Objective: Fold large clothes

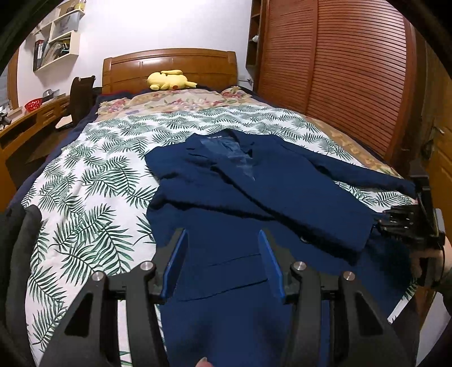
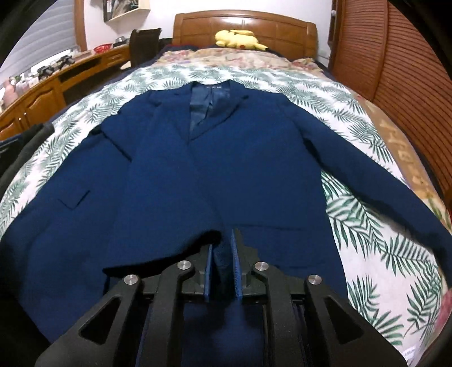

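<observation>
matt navy cloth blazer with glossy lining; polished wood headboard.

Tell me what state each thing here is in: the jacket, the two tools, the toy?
Jacket: spread face up on the bed, front partly open, one sleeve stretched out to the side.
Left tool: open, above the jacket's hem, holding nothing.
Right tool: nearly closed, a fold of jacket hem between its pads.
Toy: lying on its side by the headboard.
Bed: covered with a leaf-print sheet.
</observation>
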Demonstrator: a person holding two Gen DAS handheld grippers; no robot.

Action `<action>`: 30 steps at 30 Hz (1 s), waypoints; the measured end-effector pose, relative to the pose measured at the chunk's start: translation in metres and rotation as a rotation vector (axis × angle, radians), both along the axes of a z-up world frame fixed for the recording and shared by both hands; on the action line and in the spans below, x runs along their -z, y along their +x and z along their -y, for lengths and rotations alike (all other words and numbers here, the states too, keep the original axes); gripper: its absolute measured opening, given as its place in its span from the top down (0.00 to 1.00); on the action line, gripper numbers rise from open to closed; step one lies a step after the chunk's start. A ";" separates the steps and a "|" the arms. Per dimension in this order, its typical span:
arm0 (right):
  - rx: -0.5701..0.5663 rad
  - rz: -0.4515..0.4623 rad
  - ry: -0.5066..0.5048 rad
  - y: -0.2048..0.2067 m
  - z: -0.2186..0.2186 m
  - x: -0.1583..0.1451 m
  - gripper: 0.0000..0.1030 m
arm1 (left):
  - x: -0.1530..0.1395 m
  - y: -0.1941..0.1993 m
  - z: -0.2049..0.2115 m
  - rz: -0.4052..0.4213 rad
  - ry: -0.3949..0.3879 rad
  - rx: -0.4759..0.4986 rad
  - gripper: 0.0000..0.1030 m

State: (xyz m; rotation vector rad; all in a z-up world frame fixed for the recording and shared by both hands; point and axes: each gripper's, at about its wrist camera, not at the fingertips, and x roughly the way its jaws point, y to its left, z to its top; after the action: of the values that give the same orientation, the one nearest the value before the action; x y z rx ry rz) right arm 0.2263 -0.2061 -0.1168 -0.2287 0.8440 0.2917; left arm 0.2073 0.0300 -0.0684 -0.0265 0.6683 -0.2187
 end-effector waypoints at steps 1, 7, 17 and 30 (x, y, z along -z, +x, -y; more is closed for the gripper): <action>0.001 0.004 -0.007 -0.003 0.000 0.000 0.83 | 0.001 0.002 0.002 -0.002 0.002 0.001 0.51; -0.014 0.049 -0.041 -0.023 0.001 -0.011 0.57 | 0.006 0.008 0.014 -0.009 0.017 0.015 0.51; -0.133 0.063 0.006 -0.043 -0.029 -0.029 0.52 | 0.013 0.018 0.021 -0.029 0.032 0.015 0.51; -0.233 -0.075 -0.094 -0.028 -0.078 0.032 0.52 | 0.015 0.019 0.024 -0.032 0.035 0.014 0.51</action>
State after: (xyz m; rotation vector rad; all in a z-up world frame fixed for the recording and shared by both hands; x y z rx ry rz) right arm 0.1982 -0.1277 -0.1488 -0.4074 0.9079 0.4810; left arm 0.2268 0.0062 -0.0833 0.0084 0.7041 -0.2200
